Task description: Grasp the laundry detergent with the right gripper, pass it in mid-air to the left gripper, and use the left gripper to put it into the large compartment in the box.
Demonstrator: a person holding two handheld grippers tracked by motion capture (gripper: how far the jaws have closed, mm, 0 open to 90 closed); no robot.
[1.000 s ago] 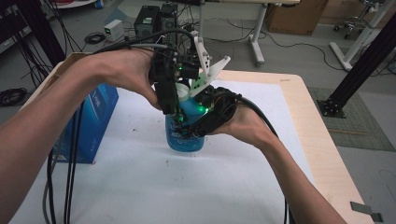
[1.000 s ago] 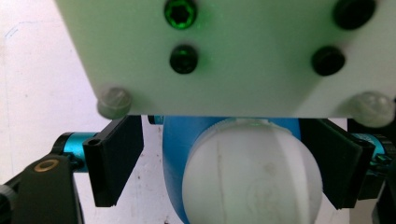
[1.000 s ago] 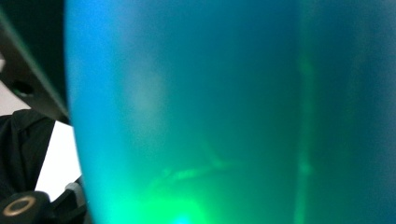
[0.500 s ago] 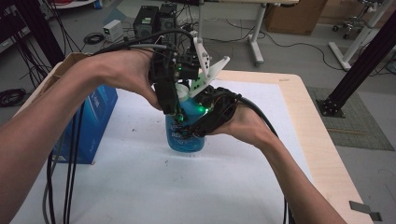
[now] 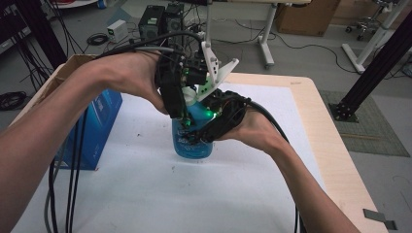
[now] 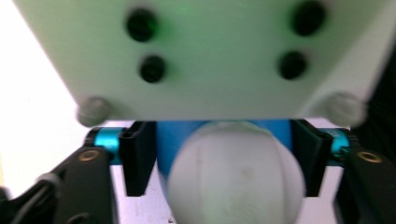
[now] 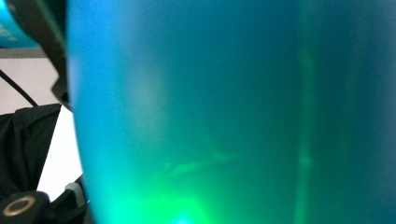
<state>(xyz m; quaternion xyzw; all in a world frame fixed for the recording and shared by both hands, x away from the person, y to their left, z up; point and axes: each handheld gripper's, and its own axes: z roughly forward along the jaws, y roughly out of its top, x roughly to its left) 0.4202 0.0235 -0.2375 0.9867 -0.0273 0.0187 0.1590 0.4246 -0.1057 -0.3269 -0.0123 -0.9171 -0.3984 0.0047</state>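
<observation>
A blue translucent bottle (image 5: 192, 144) with a rounded white cap (image 6: 233, 179) stands upright on the white table cover. My left gripper (image 5: 186, 118) comes down from above. Its two black jaws press on either side of the bottle's blue shoulder (image 6: 224, 129), just below the cap. My right gripper (image 5: 206, 130) reaches in from the right at the bottle's body, and the blue wall (image 7: 224, 112) sits very close to its camera, lit green. Its jaw tips are hidden by the bottle. A white plate (image 6: 210, 56) on the right gripper hangs over the cap.
A blue carton (image 5: 99, 119) stands left of the bottle, with a cardboard box (image 5: 73, 63) behind it. Cables (image 5: 73, 184) trail down along the left forearm. The table's wooden edge (image 5: 330, 145) runs along the right, and open white surface lies in front of the bottle.
</observation>
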